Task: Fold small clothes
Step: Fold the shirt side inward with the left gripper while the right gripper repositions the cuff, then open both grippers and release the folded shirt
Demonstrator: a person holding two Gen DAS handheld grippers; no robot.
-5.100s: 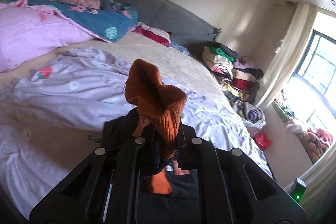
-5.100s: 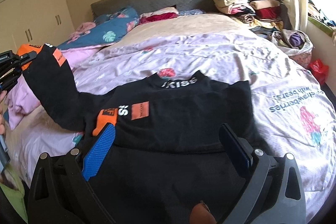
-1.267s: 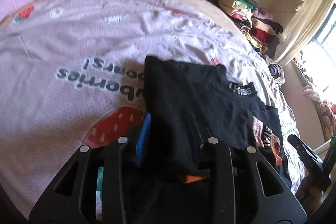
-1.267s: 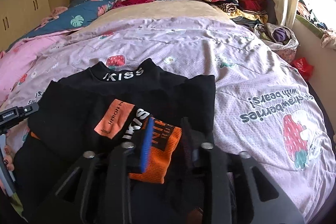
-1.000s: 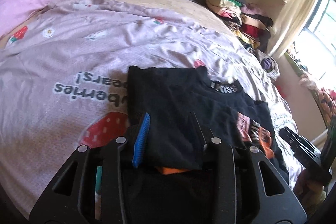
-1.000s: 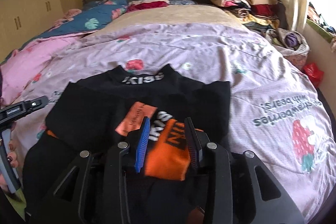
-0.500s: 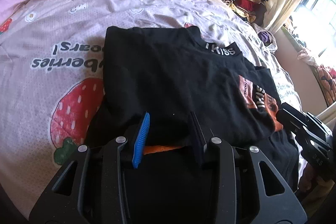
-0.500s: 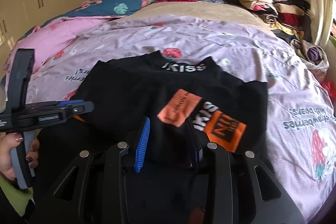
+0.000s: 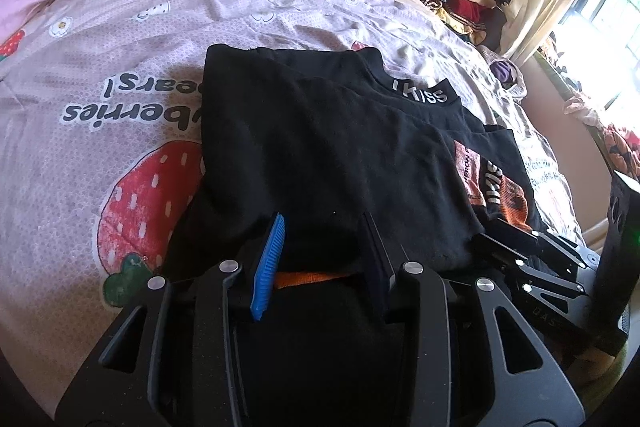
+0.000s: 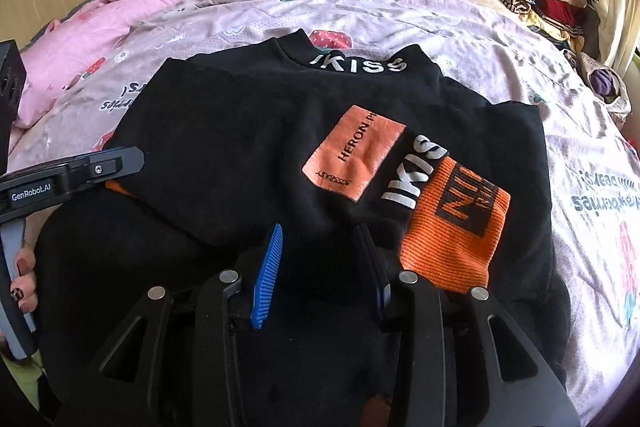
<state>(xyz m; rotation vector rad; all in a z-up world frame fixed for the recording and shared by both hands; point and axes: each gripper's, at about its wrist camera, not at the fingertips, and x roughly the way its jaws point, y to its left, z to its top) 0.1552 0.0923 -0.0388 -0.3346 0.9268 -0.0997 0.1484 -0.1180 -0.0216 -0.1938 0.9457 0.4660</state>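
The black sweater (image 10: 248, 147) is lying lengthwise straight ahead of both part-open, empty grippers (left gripper (image 9: 324, 259), right gripper (image 10: 320, 267)).

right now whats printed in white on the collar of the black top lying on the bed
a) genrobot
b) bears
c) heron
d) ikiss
d: the collar of the black top shows white letters reading IKISS, seen in both wrist views; it lies flat on the pink strawberry bedspread.
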